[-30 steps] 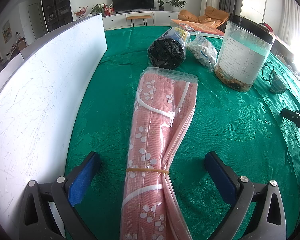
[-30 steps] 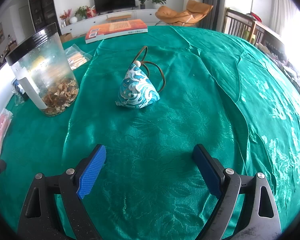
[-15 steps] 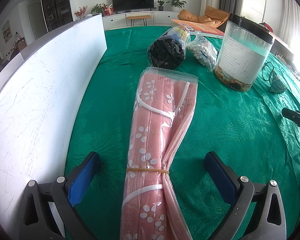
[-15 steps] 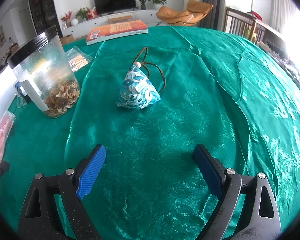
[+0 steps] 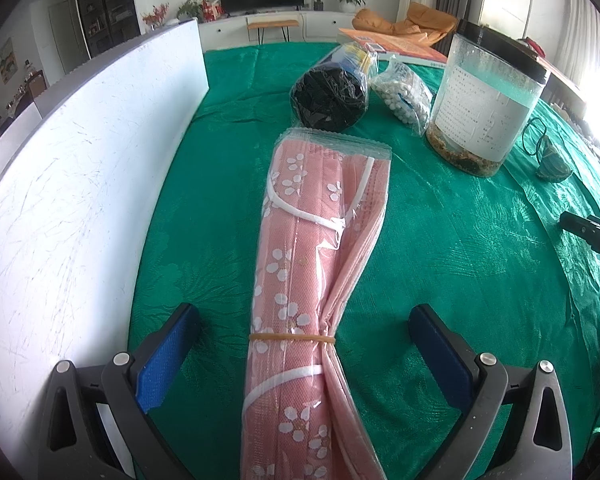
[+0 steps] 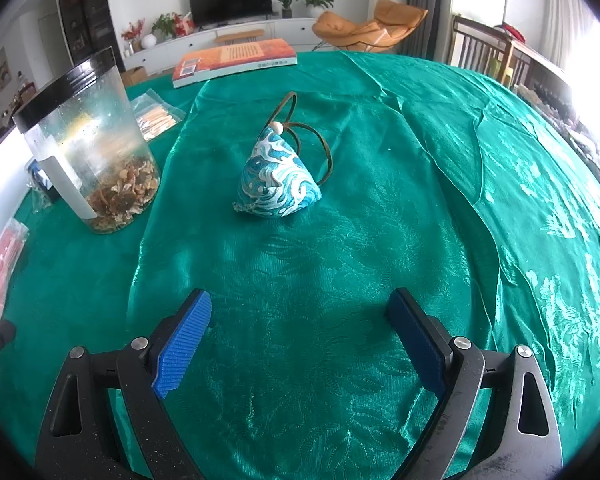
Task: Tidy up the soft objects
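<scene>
Left wrist view: a pink flower-print pack (image 5: 312, 264) in clear plastic, cinched by a rubber band (image 5: 292, 337), lies on the green tablecloth (image 5: 460, 248). Its long axis runs from the bottom centre toward the upper middle of the frame. The left gripper (image 5: 304, 354) is spread wide, straddling the pack without touching it. The right gripper (image 6: 300, 336) gapes too, holding nothing; a blue wave-patterned pouch (image 6: 278, 178) sits mid-frame beyond it.

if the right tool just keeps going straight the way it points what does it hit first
Probably the blue patterned pouch. The right tool is open over bare green tablecloth, and the pouch sits ahead, slightly left of centre. Depth is hard to judge, so it might graze the cloth first.
</scene>
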Demonstrator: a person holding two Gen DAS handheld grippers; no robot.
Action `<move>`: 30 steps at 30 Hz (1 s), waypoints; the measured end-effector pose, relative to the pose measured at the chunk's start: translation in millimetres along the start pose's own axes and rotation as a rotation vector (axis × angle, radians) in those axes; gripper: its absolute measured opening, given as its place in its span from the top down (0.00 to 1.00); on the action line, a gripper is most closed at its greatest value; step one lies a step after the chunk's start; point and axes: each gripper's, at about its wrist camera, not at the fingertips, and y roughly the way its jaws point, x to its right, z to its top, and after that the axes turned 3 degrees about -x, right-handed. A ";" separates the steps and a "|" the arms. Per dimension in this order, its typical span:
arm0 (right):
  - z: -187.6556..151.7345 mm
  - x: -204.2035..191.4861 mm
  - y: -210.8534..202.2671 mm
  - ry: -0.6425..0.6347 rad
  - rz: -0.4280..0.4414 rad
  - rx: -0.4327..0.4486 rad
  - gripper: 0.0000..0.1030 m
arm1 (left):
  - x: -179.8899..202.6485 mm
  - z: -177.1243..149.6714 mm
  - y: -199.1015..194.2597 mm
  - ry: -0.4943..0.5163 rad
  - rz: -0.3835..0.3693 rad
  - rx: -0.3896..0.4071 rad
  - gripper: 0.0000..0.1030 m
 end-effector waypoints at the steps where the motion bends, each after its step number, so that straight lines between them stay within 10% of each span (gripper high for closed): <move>1: 4.9 1.7 1.2 -0.003 0.014 -0.026 0.10 | 2.3 2.3 1.0 0.014 -0.005 -0.023 0.00; 6: 55.9 20.0 2.5 0.113 0.146 -0.036 0.12 | 12.9 9.6 2.6 0.047 -0.018 -0.014 0.12; 8: 76.1 9.8 18.5 0.064 0.121 -0.085 0.12 | 18.4 15.7 -3.5 0.062 -0.028 0.010 0.67; 9: 82.3 3.6 29.8 0.029 0.104 -0.128 0.14 | 19.5 19.6 -3.3 0.062 -0.046 -0.002 0.78; 11: 87.6 -1.8 42.1 -0.011 0.052 -0.166 0.53 | 15.3 25.7 -4.6 0.025 -0.090 -0.003 0.80; 21: 122.0 3.4 -88.3 0.001 0.111 0.090 0.55 | -31.0 43.3 -93.8 -0.173 -0.348 0.211 0.80; 25: 137.6 -61.5 -158.0 -0.129 0.225 0.180 0.55 | -74.3 38.7 -152.5 -0.202 -0.297 0.316 0.80; 30: 127.7 -180.4 -211.9 -0.267 0.556 0.157 0.54 | -153.4 14.5 -202.4 -0.266 -0.045 0.345 0.75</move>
